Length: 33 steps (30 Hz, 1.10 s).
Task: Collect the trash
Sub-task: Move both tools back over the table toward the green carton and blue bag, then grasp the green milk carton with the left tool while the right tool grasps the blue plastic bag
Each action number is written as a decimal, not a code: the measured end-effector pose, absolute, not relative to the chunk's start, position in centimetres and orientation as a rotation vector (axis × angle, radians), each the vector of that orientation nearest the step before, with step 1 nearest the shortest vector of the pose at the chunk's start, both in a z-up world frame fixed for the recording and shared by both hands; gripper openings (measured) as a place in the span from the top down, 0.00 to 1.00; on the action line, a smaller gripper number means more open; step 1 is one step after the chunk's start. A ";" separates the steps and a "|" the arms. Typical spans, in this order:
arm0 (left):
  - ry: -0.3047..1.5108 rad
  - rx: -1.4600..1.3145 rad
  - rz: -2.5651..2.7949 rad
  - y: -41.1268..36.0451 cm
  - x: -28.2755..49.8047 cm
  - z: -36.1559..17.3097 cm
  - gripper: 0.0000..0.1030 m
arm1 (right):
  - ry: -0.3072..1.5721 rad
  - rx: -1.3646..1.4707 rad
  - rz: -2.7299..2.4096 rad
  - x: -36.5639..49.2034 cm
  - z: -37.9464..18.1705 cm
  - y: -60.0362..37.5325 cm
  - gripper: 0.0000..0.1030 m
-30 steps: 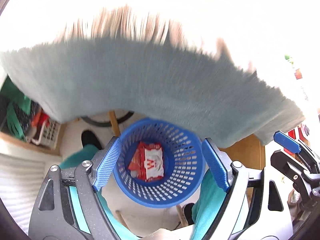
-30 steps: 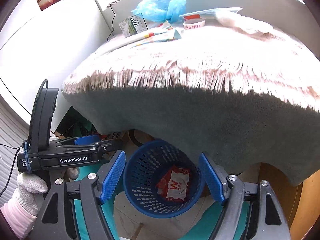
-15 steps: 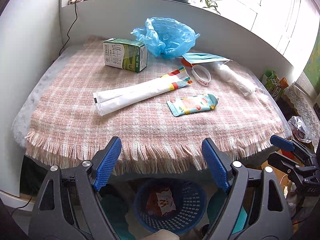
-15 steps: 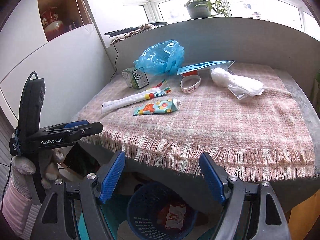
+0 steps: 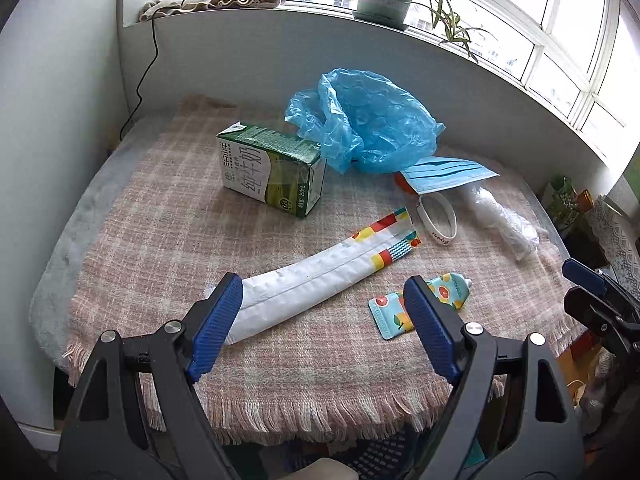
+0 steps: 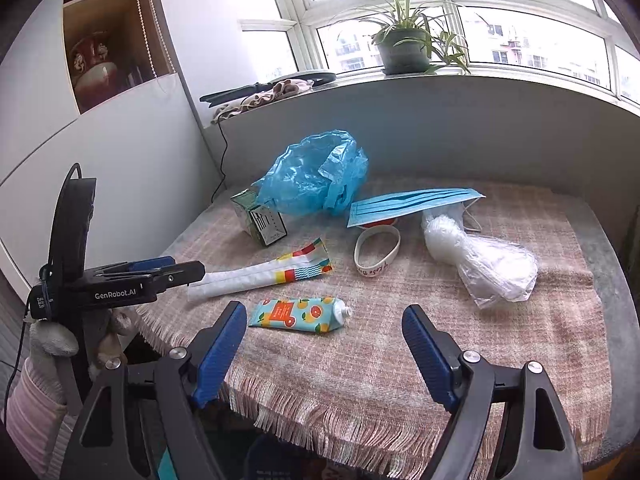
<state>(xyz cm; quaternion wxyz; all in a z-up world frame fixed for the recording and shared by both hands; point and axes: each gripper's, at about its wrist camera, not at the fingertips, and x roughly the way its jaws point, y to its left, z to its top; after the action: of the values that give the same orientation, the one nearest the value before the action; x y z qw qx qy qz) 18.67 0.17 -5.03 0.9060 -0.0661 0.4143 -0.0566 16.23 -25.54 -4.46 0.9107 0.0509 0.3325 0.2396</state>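
Trash lies on a pink plaid cloth (image 5: 168, 240): a long white wrapper (image 5: 308, 280) (image 6: 256, 274), a fruit-print tube (image 5: 416, 304) (image 6: 300, 314), a green milk carton (image 5: 272, 172) (image 6: 260, 220), a blue plastic bag (image 5: 368, 124) (image 6: 312, 176), a blue face mask (image 5: 444, 172) (image 6: 408, 204), a white band (image 5: 438, 222) (image 6: 378, 250) and a clear plastic wad (image 5: 504, 220) (image 6: 480, 256). My left gripper (image 5: 322, 328) is open over the wrapper's near end. My right gripper (image 6: 322, 344) is open just in front of the tube.
A blue basket (image 6: 280, 462) shows below the table's fringed front edge. A grey wall with a sill, a potted plant (image 6: 404, 48) and a cable (image 5: 144, 72) backs the table. A white cabinet (image 6: 100, 152) stands at the left.
Both grippers have risen from the blue basket under the table to above the tabletop and moved in over the trash. Both stay open and empty.
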 end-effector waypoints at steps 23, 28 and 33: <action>0.942 -0.472 0.110 8.2 33.6 -6.1 0.18 | 0.735 0.206 0.495 33.6 -3.9 -20.7 0.19; 0.952 -0.485 0.135 8.2 35.7 -7.0 0.18 | 0.751 0.190 0.483 35.7 -4.5 -19.3 0.19; 0.979 -0.451 0.157 7.5 37.1 -8.2 0.18 | 0.764 0.183 0.468 37.1 -5.3 -18.4 0.19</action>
<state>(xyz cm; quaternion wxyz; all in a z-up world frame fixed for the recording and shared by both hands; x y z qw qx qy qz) 37.08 7.51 -8.16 0.8553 -0.2147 0.4656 0.0747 37.14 -18.37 -5.30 0.8972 0.0883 0.3690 0.2258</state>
